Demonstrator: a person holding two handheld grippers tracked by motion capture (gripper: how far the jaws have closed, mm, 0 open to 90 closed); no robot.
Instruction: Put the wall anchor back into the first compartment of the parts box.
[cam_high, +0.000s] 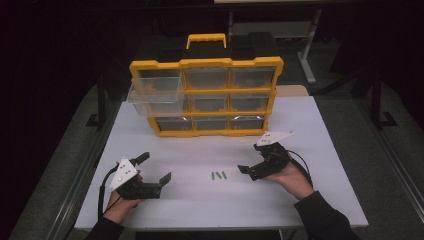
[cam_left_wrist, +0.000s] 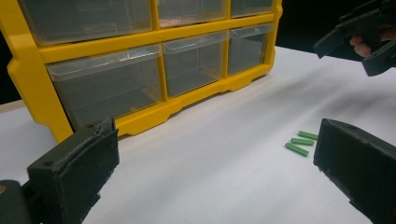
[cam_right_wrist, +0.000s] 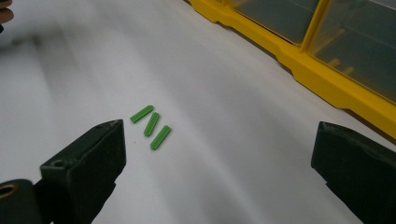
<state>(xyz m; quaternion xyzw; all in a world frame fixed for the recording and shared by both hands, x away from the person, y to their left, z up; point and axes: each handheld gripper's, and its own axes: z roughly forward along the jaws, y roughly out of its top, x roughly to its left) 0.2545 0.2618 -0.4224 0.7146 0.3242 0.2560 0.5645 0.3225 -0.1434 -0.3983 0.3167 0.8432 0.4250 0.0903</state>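
White surface (cam_high: 310, 150) is backed by a yellow plastic drawer organiser (cam_high: 206, 97); three small green plastic pegs (cam_high: 218, 175) are seen between left gripper (cam_high: 161, 182) and right gripper (cam_high: 248, 172), fingers spread, nothing held. Pegs could be scattered by a careless pinch.

Three small green sticks (cam_high: 218, 175) lie side by side on the one white table (cam_high: 320, 150). One yellow drawer cabinet (cam_high: 206, 97) stands behind them, with nine clear drawers in three rows of three; one drawer (cam_high: 152, 95), at the left, is pulled out. Two grippers are in sight, the left gripper (cam_high: 156, 172) and the right gripper (cam_high: 248, 157), each with two black jaws.
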